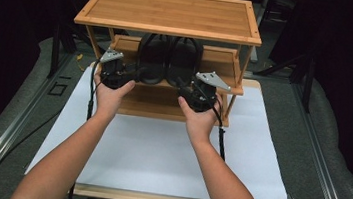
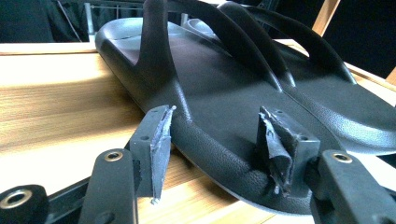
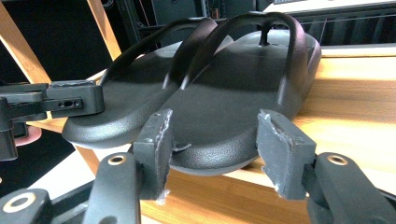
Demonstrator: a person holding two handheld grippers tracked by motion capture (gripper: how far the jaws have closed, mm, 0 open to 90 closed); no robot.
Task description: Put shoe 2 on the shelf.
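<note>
Two black sandals lie side by side on the middle shelf [image 1: 224, 59] of a bamboo rack, heels toward me. My left gripper [image 2: 217, 144] stands open at the heel of the left sandal [image 2: 210, 88], its pads [image 2: 161, 147] on either side of the heel's rim without pressing. Open too is my right gripper [image 3: 217, 147], level with the heel of the right sandal [image 3: 233, 93], wood showing between one pad [image 3: 280, 149] and the sole. From above, both hands hold the grippers against the rack's front, left [image 1: 134, 74] and right [image 1: 183, 86].
The rack's top shelf [image 1: 172, 11] overhangs the sandals, and its slanted side posts [image 1: 240, 71] flank them. A lower shelf [image 1: 164, 103] lies beneath. The rack stands on a white sheet [image 1: 158, 158] over a wooden board. Dark floor and metal rails [image 1: 10, 131] lie around.
</note>
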